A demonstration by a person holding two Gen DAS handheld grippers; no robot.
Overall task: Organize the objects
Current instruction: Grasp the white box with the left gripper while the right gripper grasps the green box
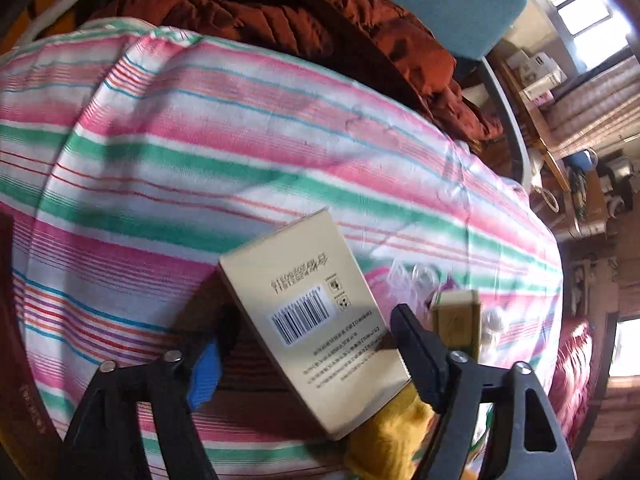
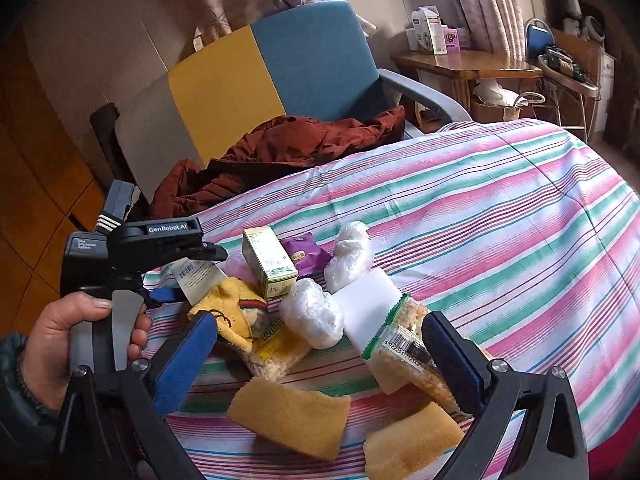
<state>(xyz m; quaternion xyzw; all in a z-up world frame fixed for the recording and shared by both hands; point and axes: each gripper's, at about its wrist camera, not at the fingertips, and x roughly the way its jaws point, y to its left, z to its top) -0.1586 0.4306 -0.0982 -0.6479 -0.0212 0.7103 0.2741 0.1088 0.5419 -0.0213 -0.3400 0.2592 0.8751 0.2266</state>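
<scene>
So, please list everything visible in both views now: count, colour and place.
striped cloth: one; pink, green, white; covers the surface
flat box: one; beige, barcode up; between left jaws
upright box: one; cream-green; pile's far side
purple packet: one; beside upright box
wrapped bundles: about three; white; pile's middle
white block: one; beside bundles
snack bags: two; yellowish; pile's front
sponges: two; yellow; nearest edge
yellow cloth: one; partly under flat box
jacket: one; rust-brown; on chair
chair: one; yellow, blue; behind surface
left gripper: open, around flat box
right gripper: open, empty, above pile
hand: one; holding left gripper
</scene>
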